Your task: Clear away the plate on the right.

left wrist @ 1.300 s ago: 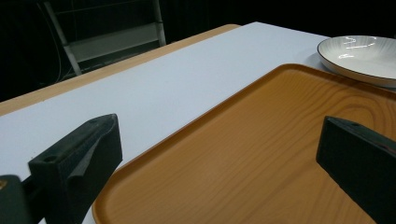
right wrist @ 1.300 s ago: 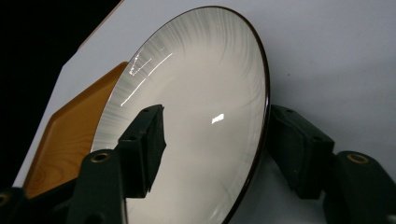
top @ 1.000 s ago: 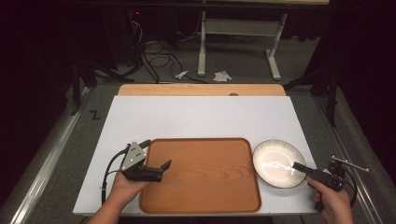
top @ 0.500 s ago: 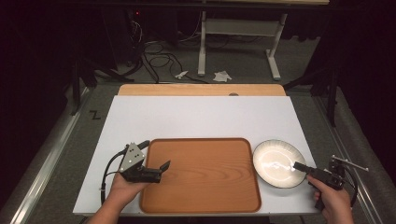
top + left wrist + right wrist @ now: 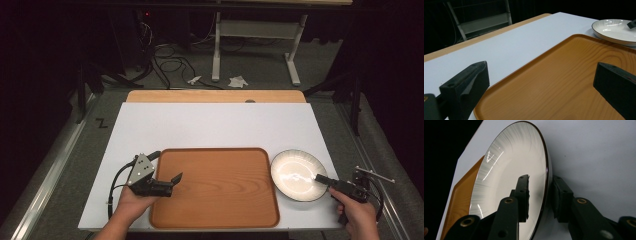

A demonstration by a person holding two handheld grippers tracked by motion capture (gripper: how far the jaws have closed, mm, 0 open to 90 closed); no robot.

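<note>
A white plate with a dark rim (image 5: 295,172) (image 5: 616,28) (image 5: 506,177) lies on the white table, just right of a wooden tray (image 5: 220,195) (image 5: 554,82) (image 5: 456,202). My right gripper (image 5: 320,177) (image 5: 540,195) straddles the plate's near right rim. Its jaws have just been closing: one jaw is over the inside, where a thin gap still shows, and the other is against the outside. My left gripper (image 5: 166,166) (image 5: 541,75) stands open at the tray's left edge, holding nothing; one jaw is over the table and the other over the tray.
The white table top (image 5: 220,125) stretches beyond the tray to a wooden strip (image 5: 215,96) at the far edge. Cables and a desk frame (image 5: 260,45) stand on the dark floor behind. The table's near edge runs close to both hands.
</note>
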